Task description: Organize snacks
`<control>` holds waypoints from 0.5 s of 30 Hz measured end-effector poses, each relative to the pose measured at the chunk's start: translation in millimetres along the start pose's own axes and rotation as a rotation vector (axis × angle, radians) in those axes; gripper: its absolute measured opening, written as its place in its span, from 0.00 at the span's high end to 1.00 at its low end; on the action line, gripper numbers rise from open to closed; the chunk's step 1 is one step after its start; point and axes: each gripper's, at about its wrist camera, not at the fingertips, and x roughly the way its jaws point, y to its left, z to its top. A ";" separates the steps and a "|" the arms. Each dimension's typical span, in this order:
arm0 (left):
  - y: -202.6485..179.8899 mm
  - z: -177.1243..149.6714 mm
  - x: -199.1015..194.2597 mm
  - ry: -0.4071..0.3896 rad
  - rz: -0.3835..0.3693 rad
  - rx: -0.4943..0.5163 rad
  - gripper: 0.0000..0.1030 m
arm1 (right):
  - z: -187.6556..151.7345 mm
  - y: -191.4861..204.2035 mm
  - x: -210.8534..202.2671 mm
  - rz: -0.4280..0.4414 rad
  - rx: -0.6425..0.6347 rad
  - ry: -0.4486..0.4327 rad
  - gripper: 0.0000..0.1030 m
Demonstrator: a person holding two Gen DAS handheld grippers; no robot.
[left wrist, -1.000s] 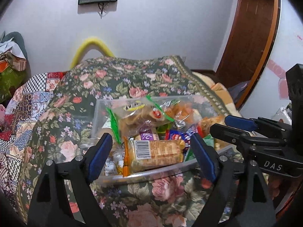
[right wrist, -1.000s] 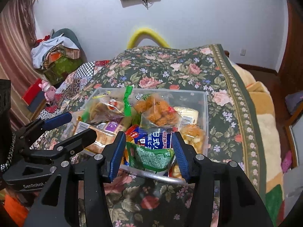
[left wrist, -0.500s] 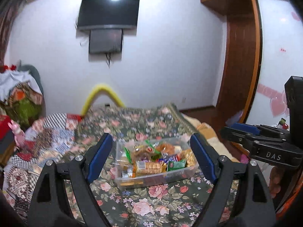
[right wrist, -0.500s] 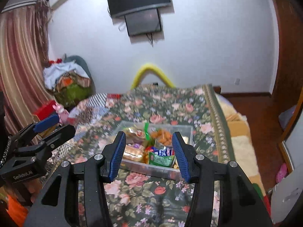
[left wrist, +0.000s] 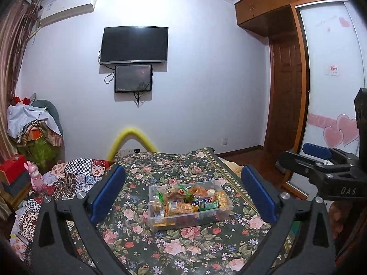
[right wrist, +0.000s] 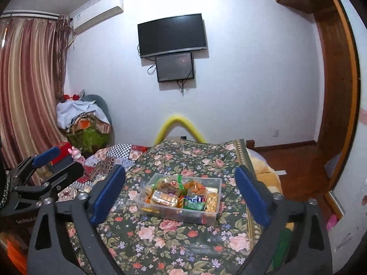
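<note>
Open air lay between my left gripper (left wrist: 183,192), its blue pads spread wide, and the clear snack bin (left wrist: 226,208) on the floral bedspread (left wrist: 179,247). My right gripper (right wrist: 181,192) was equally wide and empty, well back from the bin. Bare bedspread ringed the bin on every side; only my own grippers crowded each other at the frame edges.

Clear, glossy plastic rectangular bin (left wrist: 160,217) sits on matt dark floral cloth bedspread (left wrist: 183,245). Shiny crinkled foil-and-film snack packets (right wrist: 195,205) catch the light. Matt black plastic left gripper (left wrist: 183,192), blue rubbery pads (left wrist: 107,192), bright metal screws. Polished brown wooden wardrobe (left wrist: 286,105) gleams.
</note>
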 end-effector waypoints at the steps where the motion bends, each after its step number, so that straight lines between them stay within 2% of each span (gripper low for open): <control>1: 1.2 0.0 -1.5 0.001 -0.001 -0.004 0.00 | -2.1 0.5 -1.5 -0.004 0.001 -0.002 0.00; 15: -1.5 -10.8 -8.8 0.023 0.000 -0.014 0.00 | -15.2 8.6 -15.0 -0.007 -0.017 0.003 0.00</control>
